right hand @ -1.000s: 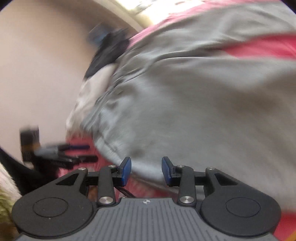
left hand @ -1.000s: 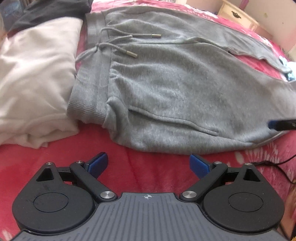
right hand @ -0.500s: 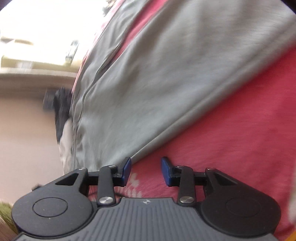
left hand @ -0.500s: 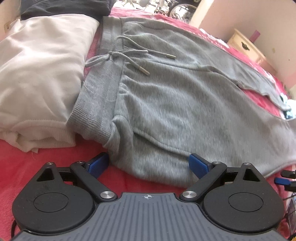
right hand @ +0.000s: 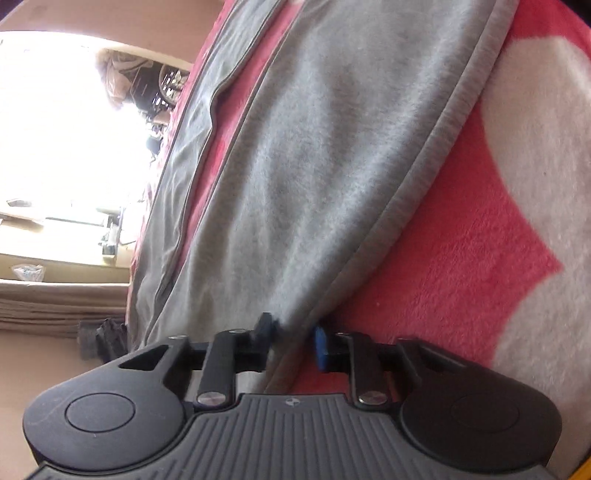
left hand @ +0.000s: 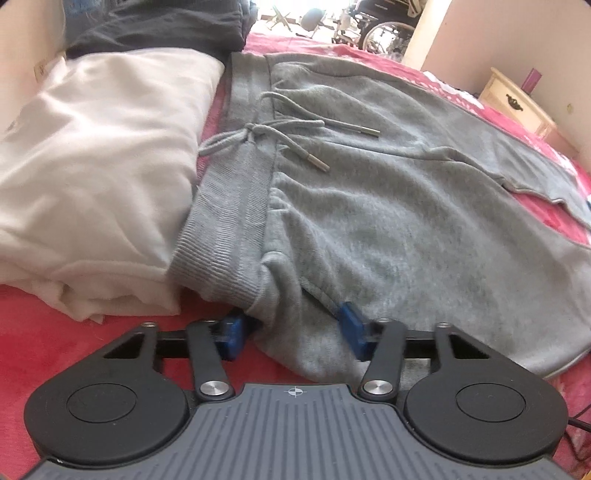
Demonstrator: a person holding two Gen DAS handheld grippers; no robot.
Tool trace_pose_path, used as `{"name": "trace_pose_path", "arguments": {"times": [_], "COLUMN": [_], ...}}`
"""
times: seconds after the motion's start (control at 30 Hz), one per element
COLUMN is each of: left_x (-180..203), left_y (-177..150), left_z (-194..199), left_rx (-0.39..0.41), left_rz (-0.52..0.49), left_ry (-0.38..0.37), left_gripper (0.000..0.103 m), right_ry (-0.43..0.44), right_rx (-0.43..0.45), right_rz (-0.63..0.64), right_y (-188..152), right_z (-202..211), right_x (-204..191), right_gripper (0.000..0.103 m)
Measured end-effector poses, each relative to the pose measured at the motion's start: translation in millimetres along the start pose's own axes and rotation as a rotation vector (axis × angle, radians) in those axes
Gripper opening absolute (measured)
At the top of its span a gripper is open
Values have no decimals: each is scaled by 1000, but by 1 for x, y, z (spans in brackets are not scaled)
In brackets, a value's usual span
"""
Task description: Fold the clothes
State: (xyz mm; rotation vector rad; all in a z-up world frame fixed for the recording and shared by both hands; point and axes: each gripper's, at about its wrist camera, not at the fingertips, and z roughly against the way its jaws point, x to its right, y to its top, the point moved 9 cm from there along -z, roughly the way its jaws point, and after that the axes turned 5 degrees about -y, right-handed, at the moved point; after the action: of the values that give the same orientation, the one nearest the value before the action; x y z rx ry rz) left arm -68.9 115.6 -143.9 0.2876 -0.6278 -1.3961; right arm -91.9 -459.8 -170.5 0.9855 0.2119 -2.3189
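Grey sweatpants (left hand: 388, 221) lie flat on a red blanket (left hand: 55, 332), the waistband to the left with its drawstring (left hand: 295, 129) tied. My left gripper (left hand: 291, 326) is at the near waistband corner. Its blue pads stand on either side of that corner, still apart, with cloth filling the gap. In the right wrist view the sweatpants (right hand: 314, 166) stretch away along one leg. My right gripper (right hand: 291, 334) has its pads drawn close on the leg's near edge, and the cloth looks pinched between them.
A folded white garment (left hand: 96, 166) lies against the waistband on the left, with dark clothing (left hand: 159, 29) behind it. A cream nightstand (left hand: 517, 99) stands at the far right. The red blanket (right hand: 461, 240) with white patches lies beside the leg.
My left gripper moved forward onto the waistband corner and its pads narrowed. My right gripper swung down to the leg's edge and its pads closed on the cloth.
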Motion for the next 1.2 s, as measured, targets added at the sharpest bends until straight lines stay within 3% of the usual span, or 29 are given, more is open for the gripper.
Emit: {"name": "trace_pose_path", "arguments": {"times": [0.03, 0.1, 0.23, 0.3, 0.43, 0.5, 0.6, 0.67, 0.83, 0.97, 1.0, 1.07, 1.13, 1.2], "left_x": [0, 0, 0, -4, -6, -2, 6, 11, 16, 14, 14, 16, 11, 7], "left_y": [1, 3, 4, 4, 2, 0, -4, -3, 14, 4, 5, 10, 16, 21], "left_z": [1, 2, 1, -1, -3, -2, -2, -3, 4, -13, -14, -13, -7, -2], "left_rx": [7, 14, 6, -8, -34, -43, -53, -55, 31, -36, -22, -7, 26, 47], "left_rz": [-2, -6, 10, 62, 126, 122, 102, 78, 86, 77, 78, 77, 95, 105], "left_ry": [7, 2, -14, -37, -88, -106, -123, -119, -146, -100, -95, -86, -78, -84], "left_gripper": [22, 12, 10, 12, 31, 36, 46, 50, 50, 49, 49, 43, 14, 12], "right_ry": [4, 22, 108, 142, 127, 131, 128, 125, 184, 171, 165, 153, 141, 129], "right_rx": [11, 27, 28, 7, -44, -93, -165, -169, -112, -83, -77, -64, -52, -40], "right_rz": [-11, -35, -176, -273, -373, -377, -343, -335, -353, -318, -308, -287, -267, -246], "right_y": [-1, 0, -1, -2, -9, -18, -31, -30, -18, -15, -14, -13, -12, -11], "right_z": [1, 6, 13, 12, 2, -6, -16, -19, -13, -12, -12, -12, -12, -12], "right_x": [0, 0, 3, 10, 16, 13, 3, 0, -13, -16, -17, -18, -19, -20], "right_gripper": [13, 9, 9, 11, 21, 28, 28, 28, 29, 28, 27, 24, 15, 9]}}
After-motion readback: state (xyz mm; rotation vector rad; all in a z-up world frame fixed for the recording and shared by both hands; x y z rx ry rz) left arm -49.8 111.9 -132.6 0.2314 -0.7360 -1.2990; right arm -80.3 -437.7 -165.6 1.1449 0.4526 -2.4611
